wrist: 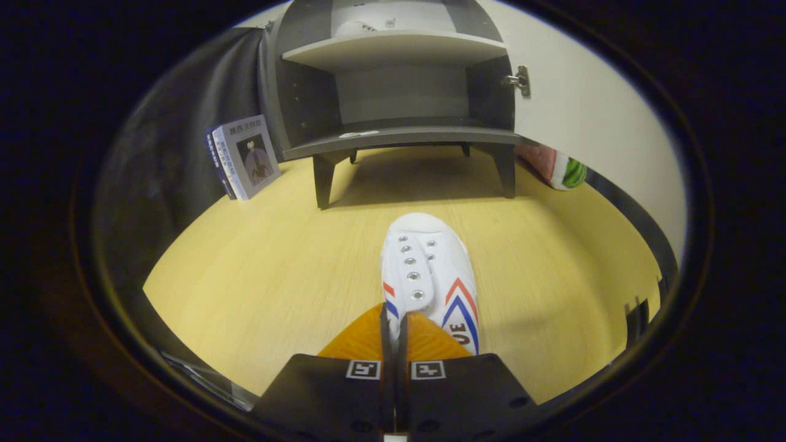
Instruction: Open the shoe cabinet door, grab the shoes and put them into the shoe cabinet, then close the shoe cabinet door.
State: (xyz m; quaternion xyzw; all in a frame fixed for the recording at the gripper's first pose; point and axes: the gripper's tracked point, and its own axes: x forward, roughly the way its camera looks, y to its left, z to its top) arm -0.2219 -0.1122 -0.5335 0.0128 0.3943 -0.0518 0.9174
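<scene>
Shoe (pixel 430 270) pinched at its heel edge by nearly closed fingers (pixel 368 337), short of open shoe cabinet (pixel 399 135), above table (pixel 258 276). Thin grip; could slip, toe snagging cabinet's lower shelf.

Blk gripper (pixel 393 319), 2 orange fingers (pixel 362 341), sq markers

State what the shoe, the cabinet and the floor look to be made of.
Shoe, pinched between the gripper fingers: white canvas-like cloth, metal eyelets. Shoe cabinet: matte grey painted board, probably wood composite; metal hinge. Floor: pale wood-grain laminate, likely.
</scene>
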